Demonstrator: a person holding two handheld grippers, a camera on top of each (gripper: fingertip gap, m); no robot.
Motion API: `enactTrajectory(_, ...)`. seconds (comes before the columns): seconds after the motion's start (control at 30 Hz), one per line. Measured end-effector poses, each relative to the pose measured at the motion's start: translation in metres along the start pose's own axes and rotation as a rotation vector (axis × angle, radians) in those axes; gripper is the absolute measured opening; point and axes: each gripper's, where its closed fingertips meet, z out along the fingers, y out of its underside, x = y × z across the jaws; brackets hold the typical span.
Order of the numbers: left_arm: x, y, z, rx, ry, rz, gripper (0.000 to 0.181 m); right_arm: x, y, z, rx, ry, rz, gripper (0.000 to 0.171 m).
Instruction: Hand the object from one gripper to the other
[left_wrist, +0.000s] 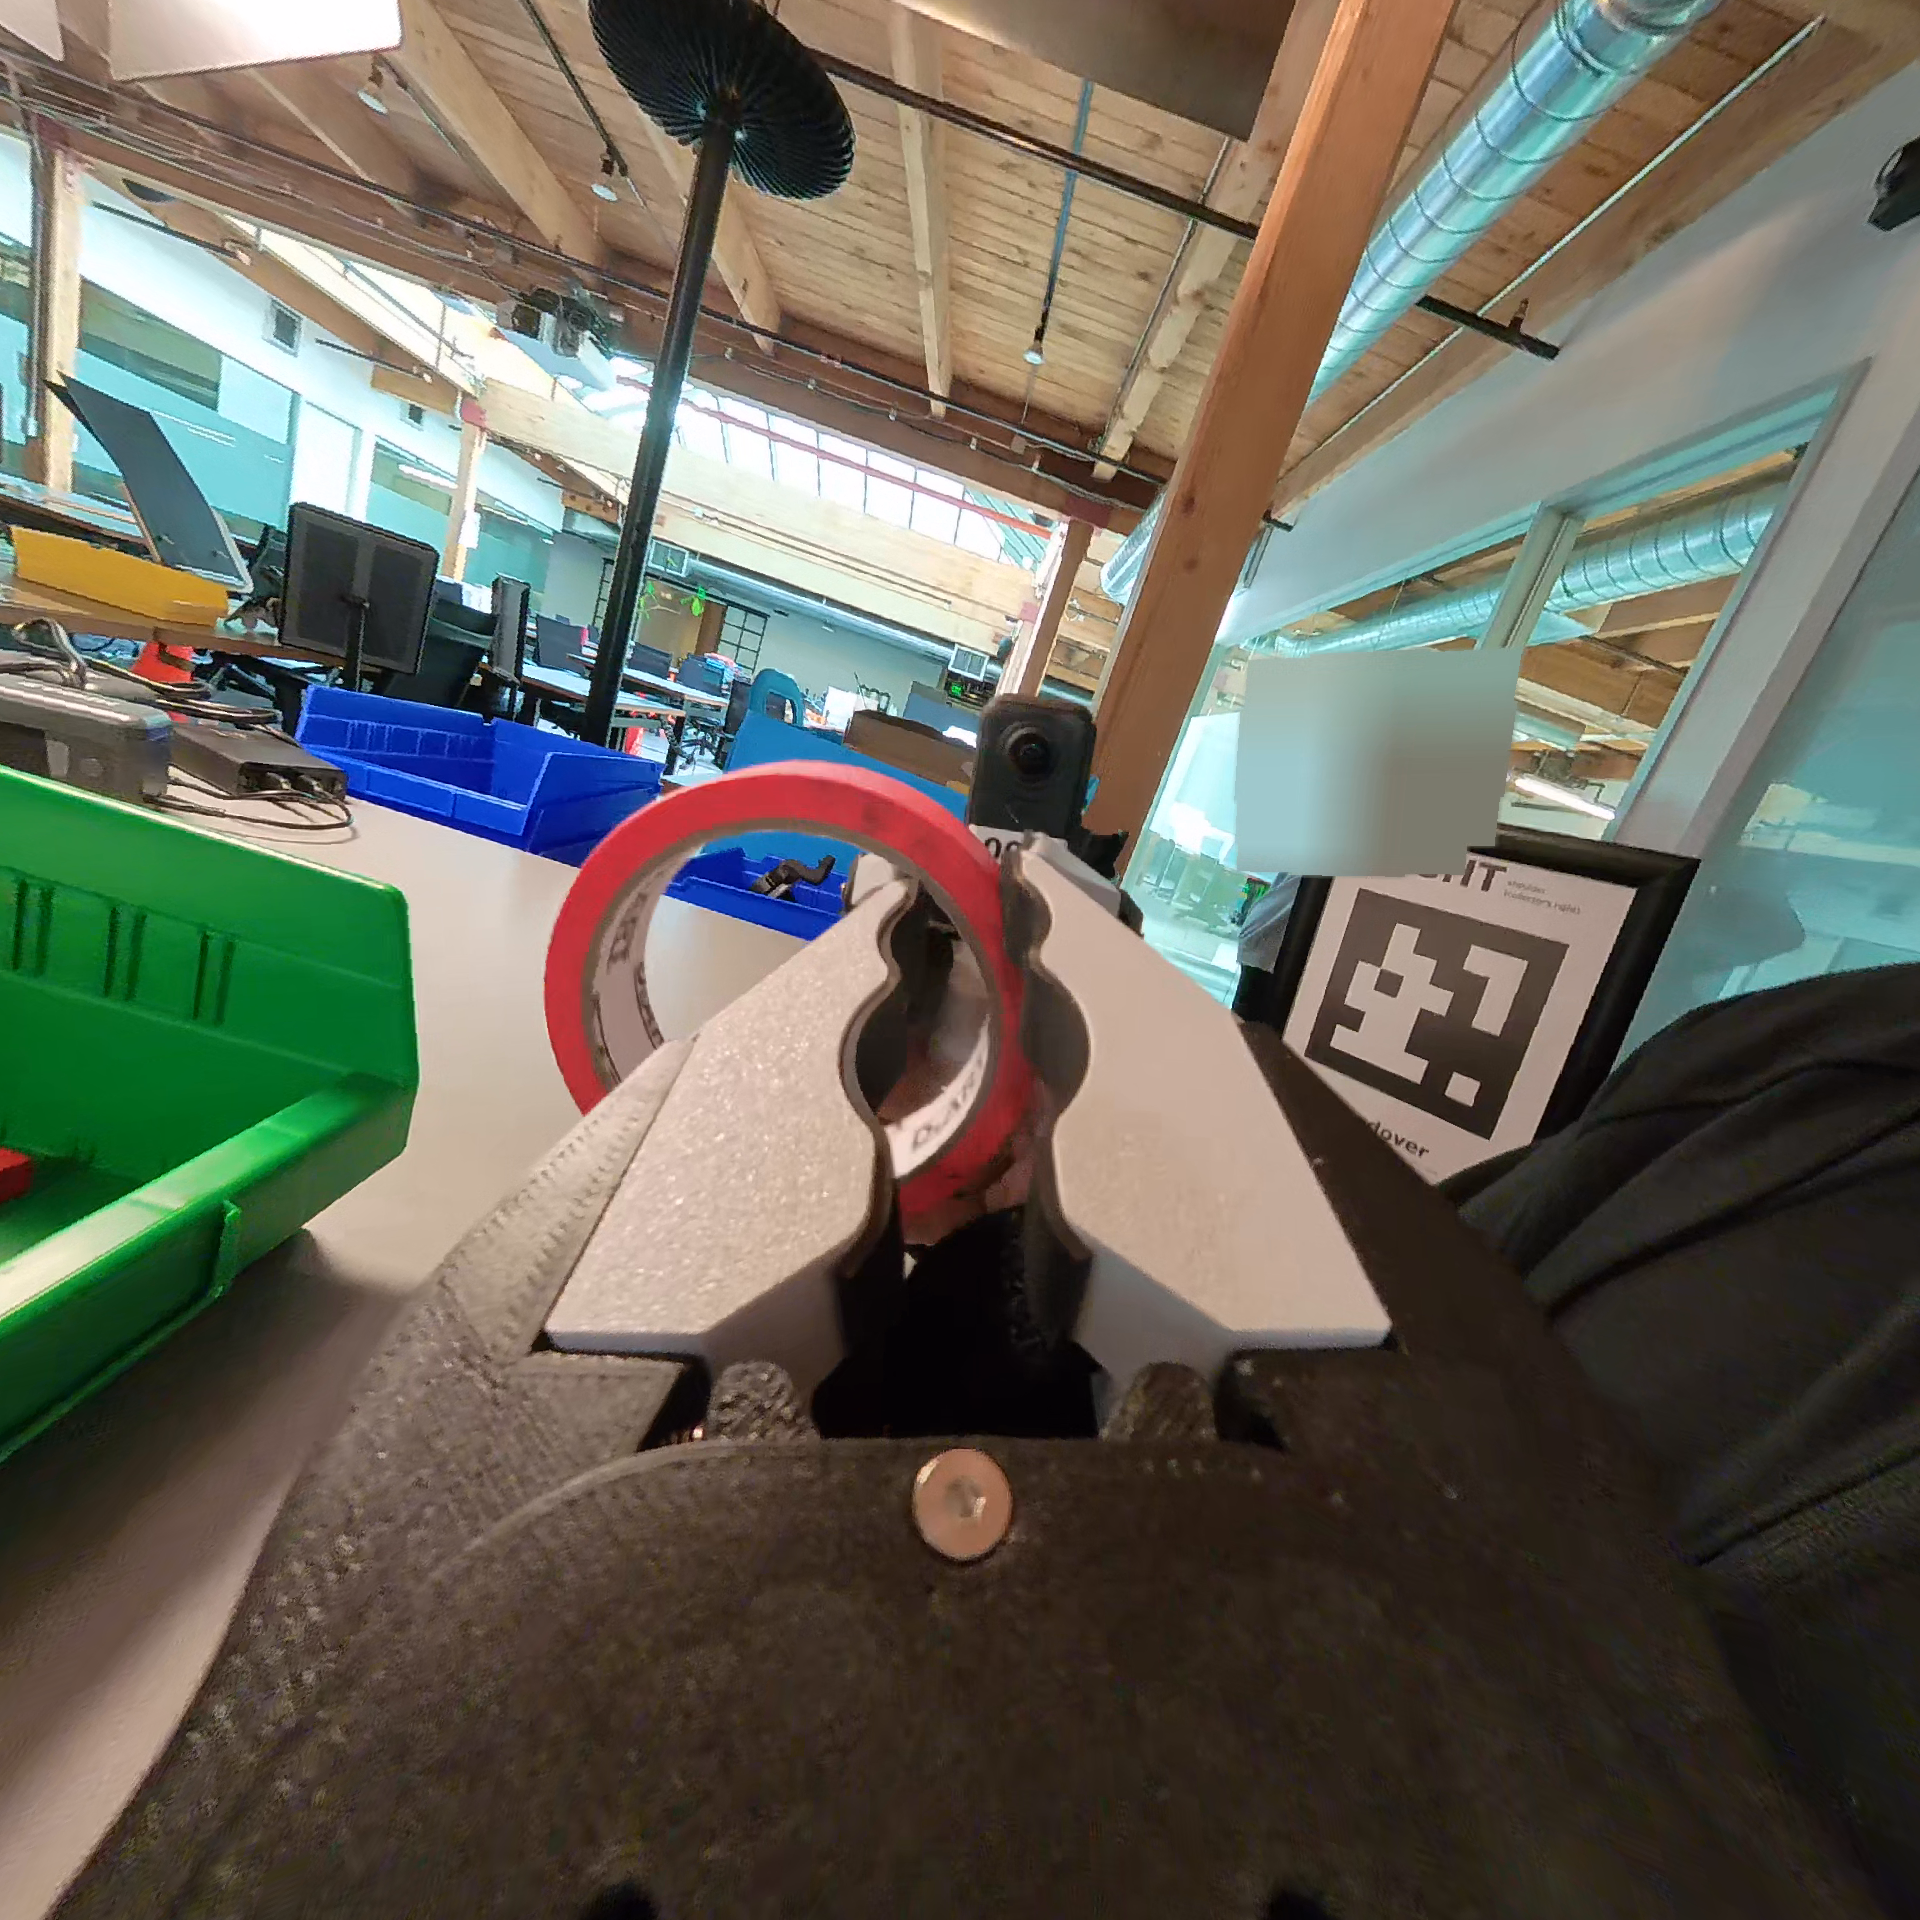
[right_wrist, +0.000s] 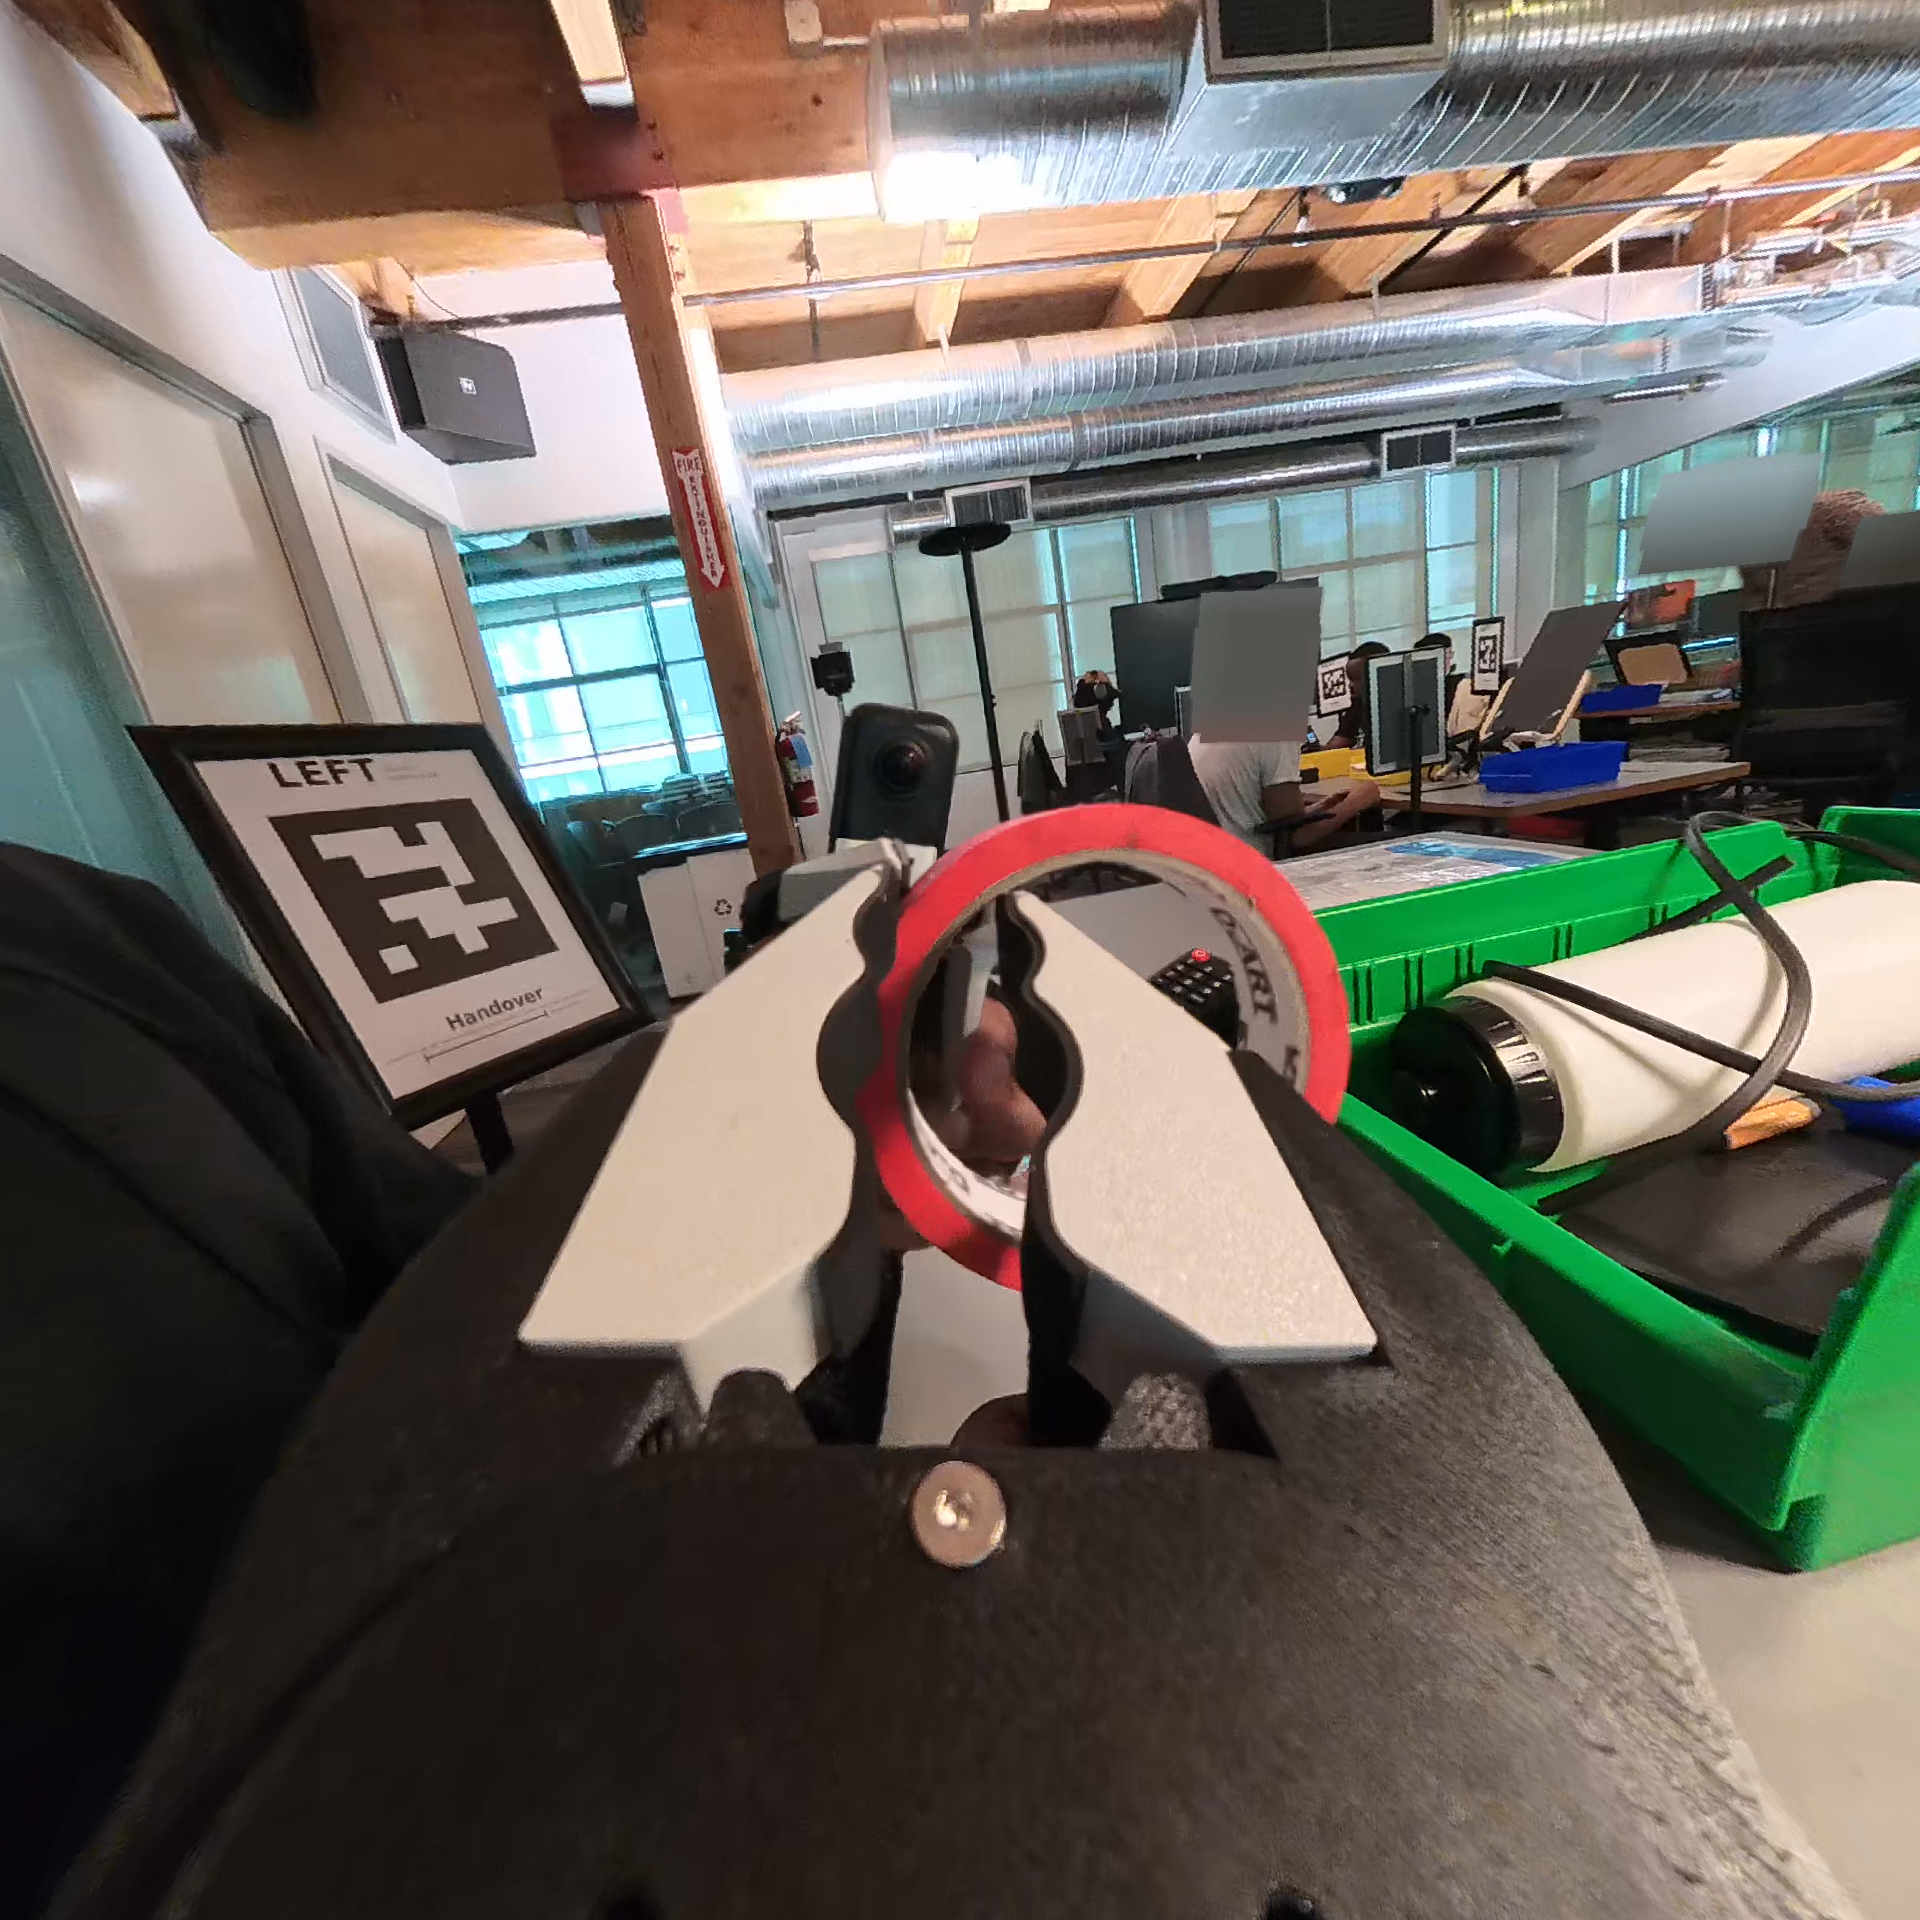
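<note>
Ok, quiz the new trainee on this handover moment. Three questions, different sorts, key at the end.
1. True or false: the left gripper is wide open with nothing between its fingers.
2. Multiple choice: in the right wrist view, the bin to the right of the red tape roll is A) blue, B) green, C) yellow.
3. Short answer: the right gripper grips the roll by its wall. Where does its right finger sit?

Key
1. False: it is shut on the roll's wall, and the roll is held upright above the table.
2. B, the green bin.
3. Inside the roll's hole, with the other finger outside the ring.
</note>
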Motion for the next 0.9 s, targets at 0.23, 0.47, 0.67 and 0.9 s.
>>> enactTrajectory(0.23,-0.004,-0.004,-0.001,0.029,-0.024,-0.019,0.021,-0.006,0.010,0.004,-0.060,-0.016,-0.053,0.016)
enactTrajectory(0.47,0.003,0.002,0.001,-0.005,0.008,0.026,0.016,0.003,-0.001,-0.001,0.008,0.012,0.021,0.019)
enactTrajectory(0.67,-0.002,-0.002,0.001,0.016,-0.017,0.002,0.020,-0.001,0.005,0.002,-0.030,0.003,-0.028,0.017)
enactTrajectory(0.9,0.004,0.002,0.001,-0.008,0.014,0.015,0.019,0.002,0.000,0.001,0.007,0.010,0.027,0.021)
